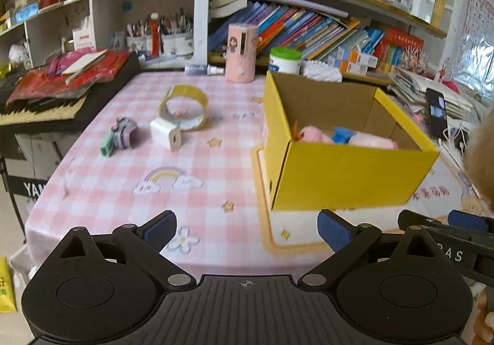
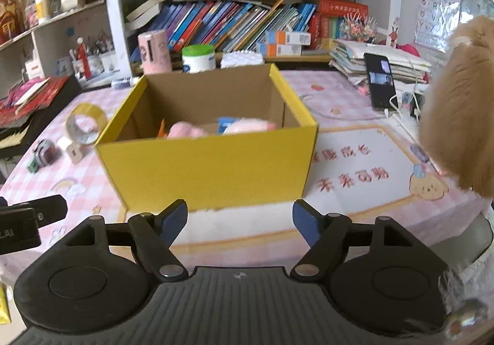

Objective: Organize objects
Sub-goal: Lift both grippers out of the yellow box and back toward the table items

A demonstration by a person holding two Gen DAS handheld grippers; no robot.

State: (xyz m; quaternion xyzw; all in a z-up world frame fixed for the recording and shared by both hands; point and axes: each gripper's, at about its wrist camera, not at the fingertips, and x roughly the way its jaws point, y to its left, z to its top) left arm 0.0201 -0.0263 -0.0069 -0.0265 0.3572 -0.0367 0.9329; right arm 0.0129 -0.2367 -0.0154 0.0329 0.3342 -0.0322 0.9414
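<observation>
A yellow cardboard box [image 1: 345, 172] [image 2: 210, 159] stands on the pink checked tablecloth, holding pink plush toys [image 1: 311, 133] [image 2: 185, 130] and something blue. Left of it lie a yellow tape roll [image 1: 183, 107] [image 2: 86, 124], a white charger plug [image 1: 166, 132] [image 2: 72, 150] and a small purple and green toy [image 1: 119, 136] [image 2: 43, 155]. My left gripper [image 1: 247, 229] is open and empty over the table's near edge, left of the box's front corner. My right gripper [image 2: 239, 220] is open and empty just in front of the box.
A pink cylinder holder [image 1: 240, 53] and a green-lidded tub [image 1: 285, 61] stand behind the box. A keyboard piled with red books [image 1: 61, 79] borders the left. A phone [image 2: 381, 82] on a cable and stacked papers lie at the right. A tan fluffy thing [image 2: 463, 116] hangs at the right.
</observation>
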